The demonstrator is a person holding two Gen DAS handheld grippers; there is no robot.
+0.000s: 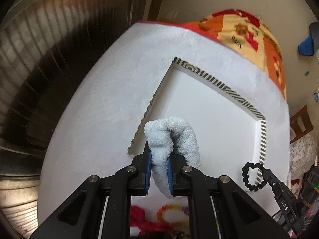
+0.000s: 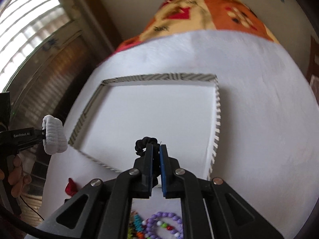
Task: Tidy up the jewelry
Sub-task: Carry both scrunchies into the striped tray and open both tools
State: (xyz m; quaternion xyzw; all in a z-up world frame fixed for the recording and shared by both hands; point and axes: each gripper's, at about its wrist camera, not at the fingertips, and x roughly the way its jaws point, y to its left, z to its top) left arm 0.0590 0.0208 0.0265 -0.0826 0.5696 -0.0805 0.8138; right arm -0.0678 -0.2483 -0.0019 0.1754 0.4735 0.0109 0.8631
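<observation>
My left gripper (image 1: pixel 159 155) is shut on a pale blue fluffy scrunchie (image 1: pixel 175 137) and holds it above the near left corner of a shallow white box (image 1: pixel 209 123) with a black-and-white striped rim. The scrunchie also shows in the right wrist view (image 2: pixel 53 136), left of the box (image 2: pixel 149 111). My right gripper (image 2: pixel 156 149) is shut on a black scrunchie (image 2: pixel 142 141) and holds it over the box's near edge. The black scrunchie also shows in the left wrist view (image 1: pixel 253 176). The box floor is bare.
The box lies on a white cloth (image 1: pixel 95 107) over a table. Bead bracelets (image 2: pixel 163 226) and a red piece (image 2: pixel 70 187) lie at the near edge. A patterned orange blanket (image 1: pixel 251 33) is beyond the cloth. A slatted window (image 2: pixel 26 20) is on the left.
</observation>
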